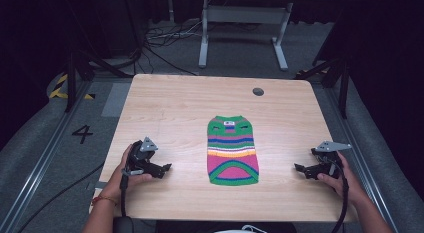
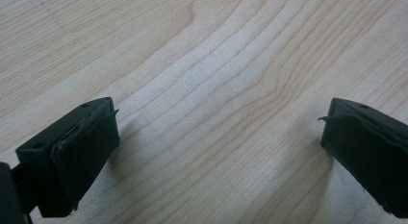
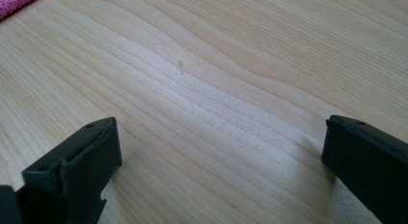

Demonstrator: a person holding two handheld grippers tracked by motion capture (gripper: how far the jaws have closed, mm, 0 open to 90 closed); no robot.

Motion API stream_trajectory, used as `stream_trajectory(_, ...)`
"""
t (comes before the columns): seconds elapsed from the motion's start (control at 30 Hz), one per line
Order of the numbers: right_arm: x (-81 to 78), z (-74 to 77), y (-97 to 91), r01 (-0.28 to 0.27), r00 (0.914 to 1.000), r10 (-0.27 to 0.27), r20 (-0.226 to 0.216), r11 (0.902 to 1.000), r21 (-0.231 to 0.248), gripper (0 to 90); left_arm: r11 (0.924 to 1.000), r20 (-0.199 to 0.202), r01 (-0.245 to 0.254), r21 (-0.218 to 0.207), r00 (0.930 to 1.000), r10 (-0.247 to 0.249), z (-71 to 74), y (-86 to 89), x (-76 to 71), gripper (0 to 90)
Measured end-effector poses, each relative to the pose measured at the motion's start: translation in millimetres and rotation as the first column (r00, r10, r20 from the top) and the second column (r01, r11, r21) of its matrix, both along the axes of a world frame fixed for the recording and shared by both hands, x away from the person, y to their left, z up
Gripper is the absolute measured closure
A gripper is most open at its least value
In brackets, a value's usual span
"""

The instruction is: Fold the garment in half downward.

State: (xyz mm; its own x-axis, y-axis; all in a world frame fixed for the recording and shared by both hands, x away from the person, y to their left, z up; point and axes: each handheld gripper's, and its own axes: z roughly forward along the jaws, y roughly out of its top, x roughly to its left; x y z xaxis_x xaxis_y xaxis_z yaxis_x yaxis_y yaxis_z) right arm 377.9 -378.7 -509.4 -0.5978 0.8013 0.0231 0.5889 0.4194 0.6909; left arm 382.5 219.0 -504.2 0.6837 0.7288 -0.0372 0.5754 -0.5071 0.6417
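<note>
Small knitted striped sweater (image 1: 233, 150), sleeveless and flat on the pale wooden table (image 1: 170, 108), lies spread between the two sets of fingers, well apart from each. Its neck end, farthest from the person, is green with a white label and two dark slots; below that run bands of blue, green, purple, white, yellow and orange, and the near end is pink with a green arch and a green hem. In the right gripper view a pink corner of it (image 3: 14, 2) shows far beyond the left-hand finger.

The left gripper (image 1: 165, 168) rests low over the table beside the garment's pink end, its black fingers (image 2: 79, 152) spread wide with bare wood grain between them. The right gripper (image 1: 300, 169) sits on the opposite side, fingers (image 3: 82, 166) likewise released and gripping nothing, tips pointing toward the sweater. Each gripper is held in one of the person's hands.
</note>
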Motion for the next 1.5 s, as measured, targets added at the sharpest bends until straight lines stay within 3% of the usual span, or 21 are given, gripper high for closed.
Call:
stream_trajectory(0.43,0.1,0.7,-3.1,-0.014,0.9999,0.014,-0.007,0.9999,-0.004,0.4,0.9999,-0.007,0.015,0.003,0.9999,-0.015,1.7,2.1,-0.1,3.6)
stream_trajectory(0.47,-0.3,2.5,-2.3,-0.029,0.9995,0.029,-0.009,0.9995,-0.009,6.5,0.9999,-0.006,0.015,0.004,0.9999,-0.015,2.4,2.7,0.3,5.7)
stream_trajectory(0.5,-0.8,3.9,-1.8,-0.046,0.9989,0.046,-0.003,0.9989,-0.012,6.5,0.9998,-0.009,0.018,0.006,0.9998,-0.018,3.2,2.9,0.7,7.9)
stream_trajectory(0.53,-1.6,7.8,0.1,-0.071,0.9974,0.071,0.01,0.9974,-0.016,27.8,0.9994,-0.012,0.035,0.009,0.9993,-0.035,7.2,5.2,0.7,15.5)
stream_trajectory(0.57,-1.9,10.6,2.2,-0.076,0.9969,0.076,0.02,0.9968,-0.024,27.3,0.999,-0.012,0.044,0.01,0.999,-0.044,9.2,7.0,0.5,23.0)
stream_trajectory(0.6,-1.8,14.5,5.1,-0.083,0.9959,0.083,0.035,0.9963,-0.025,19.6,0.9989,-0.012,0.045,0.015,0.9989,-0.045,10.3,7.8,0.1,25.1)
stream_trajectory(0.67,-1.2,18.7,8.2,-0.084,0.9955,0.085,0.043,0.9964,-0.011,17.7,0.999,-0.005,0.035,0.029,0.9994,-0.035,12.4,8.3,0.1,20.7)
stream_trajectory(0.7,1.5,28.3,15.4,-0.11,0.9925,0.11,0.053,0.9939,-0.004,28.3,0.9994,-0.008,0.033,0.015,0.9994,-0.033,14.6,8.6,0.4,20.6)
stream_trajectory(0.73,3.3,32.2,19.0,-0.123,0.9909,0.123,0.054,0.9924,-0.007,26.6,0.9985,-0.007,0.055,0.007,0.9985,-0.055,20.2,7.4,1.4,24.7)
stream_trajectory(0.8,8.1,38.4,25.8,-0.147,0.9876,0.148,0.052,0.9889,-0.02,28.6,0.9961,0.0,0.088,0.003,0.9961,-0.088,28.1,3.9,4.2,24.6)
stream_trajectory(0.93,19.7,50.5,38.5,-0.172,0.982,0.175,0.07,0.9838,-0.052,30.9,0.9927,0.001,0.12,0.015,0.9928,-0.12,38.8,-7.3,12.9,27.9)
stream_trajectory(1.13,58.0,76.5,74.2,-0.217,0.9717,0.22,0.086,0.9752,-0.043,32.5,0.9888,0.045,0.144,0.038,0.9883,-0.146,57.0,-41.6,39.3,28.8)
stream_trajectory(1.33,88.4,79.3,106.3,-0.251,0.9634,0.256,0.078,0.9655,-0.069,36.4,0.9916,0.062,0.125,0.032,0.99,-0.127,59.9,-71.8,73.5,31.1)
stream_trajectory(1.5,121.2,73.1,134.1,-0.27,0.9605,0.272,0.058,0.9618,-0.046,39.2,0.9934,0.092,0.111,0.031,0.9893,-0.113,55.5,-100.0,107.1,32.0)
